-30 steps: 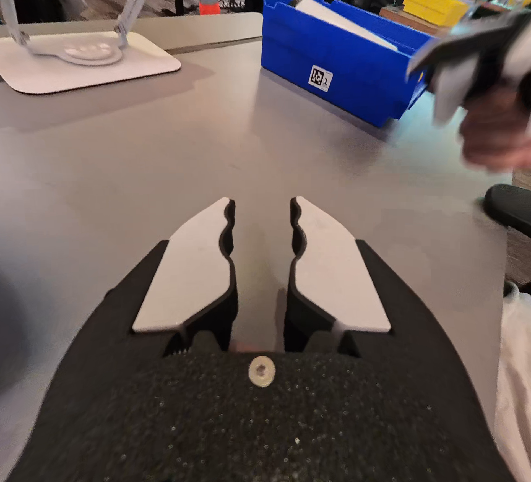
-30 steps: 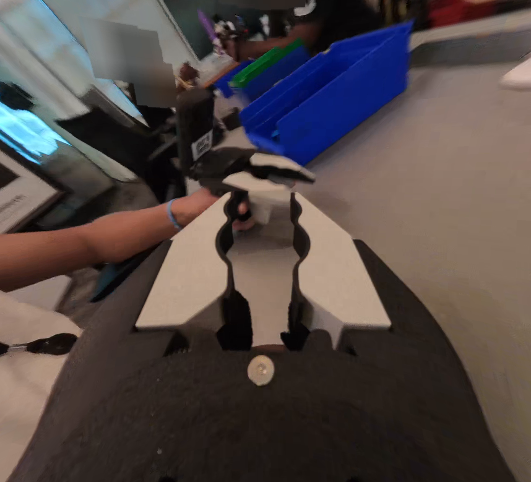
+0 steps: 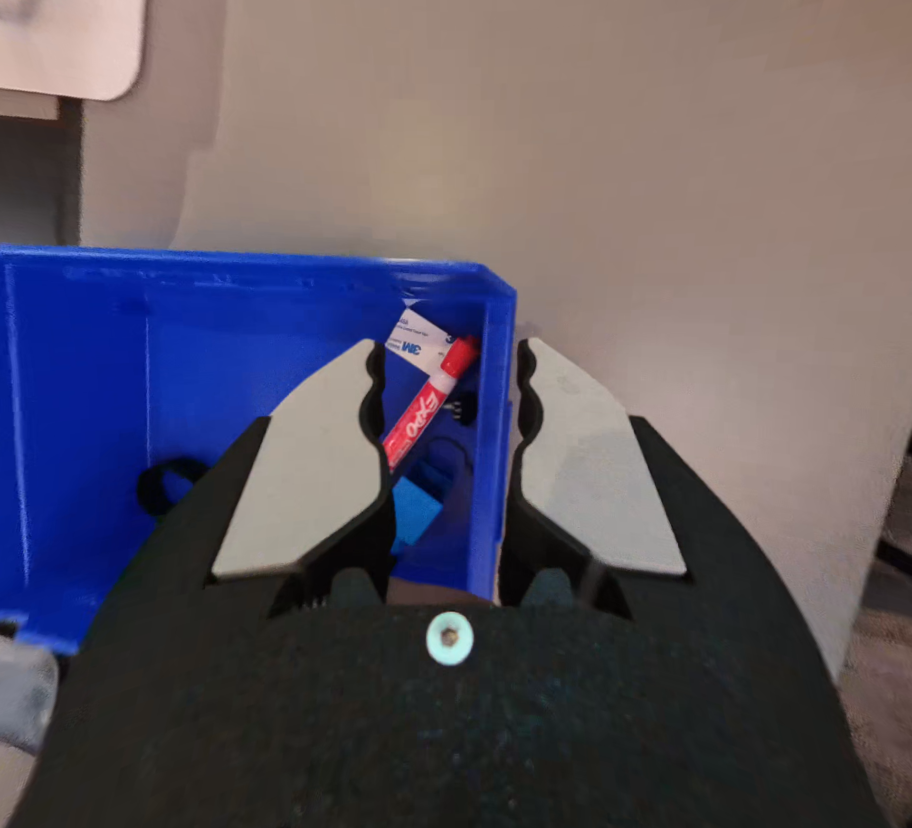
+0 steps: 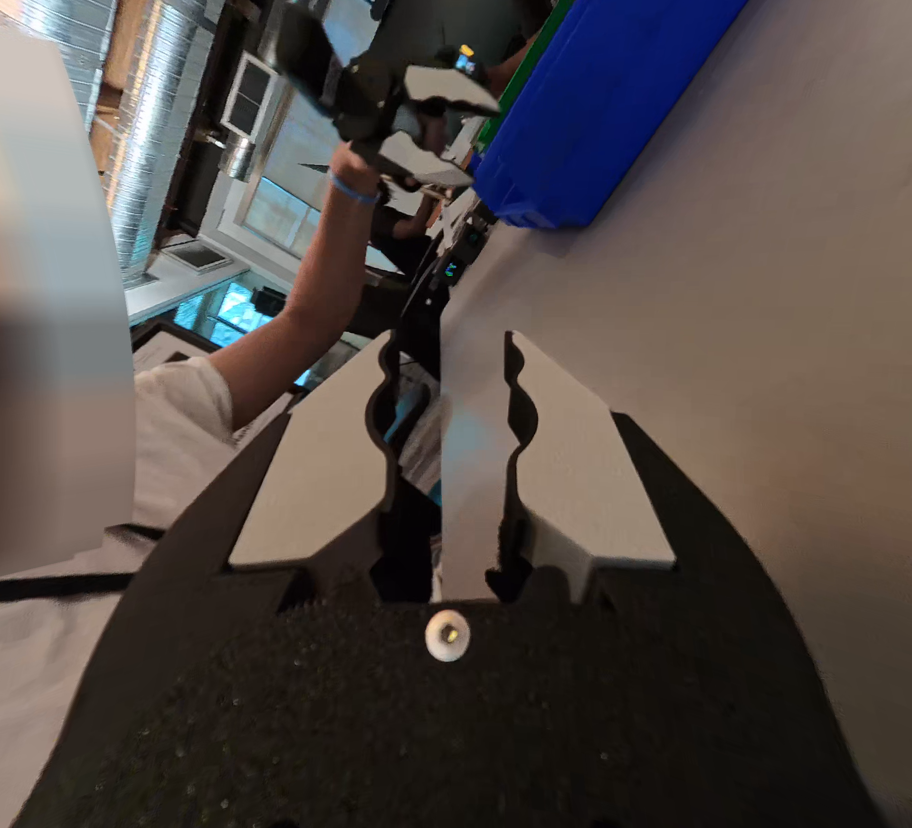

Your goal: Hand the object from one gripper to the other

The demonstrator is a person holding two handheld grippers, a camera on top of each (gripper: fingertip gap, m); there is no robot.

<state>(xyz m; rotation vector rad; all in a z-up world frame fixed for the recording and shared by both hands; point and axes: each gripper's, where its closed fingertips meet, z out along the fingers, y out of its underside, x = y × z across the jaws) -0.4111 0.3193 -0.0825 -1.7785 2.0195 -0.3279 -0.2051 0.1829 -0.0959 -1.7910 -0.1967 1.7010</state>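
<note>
In the left wrist view I look down into a blue bin [image 3: 197, 360]. A red marker [image 3: 429, 404] lies slanted in its right corner, with a white packet [image 3: 414, 343] at its cap end and a light blue block [image 3: 417, 508] below it. My left gripper [image 3: 449, 350] is open and empty above that corner, its fingers either side of the bin's right wall [image 3: 493, 434]. My right gripper [image 4: 449, 335] is open and empty over the grey table [image 4: 691, 360]. The right wrist view shows the left gripper [image 4: 483, 144] held high at the bin's [image 4: 617, 88] end.
A black ring [image 3: 163, 483] and a small black part [image 3: 464, 409] also lie in the bin. A white stand base [image 3: 64, 5] sits on the table beyond the bin. A person's arm [image 4: 306, 301] reaches to the left gripper. The table edge [image 3: 868, 533] is on the right. Some 25 centimeters of space lies between my two pairs of fingers. From the left gripper's tips to the red marker [image 3: 429, 404] is close to 10 centimeters. The white packet [image 3: 414, 343] lies some 11 centimeters from my left tips, 30 centimeters from my right tips.
My left gripper has risen from low over the table to above the bin, now pointing down into it, jaws wider. My right gripper has rolled sideways and stays open and empty.
</note>
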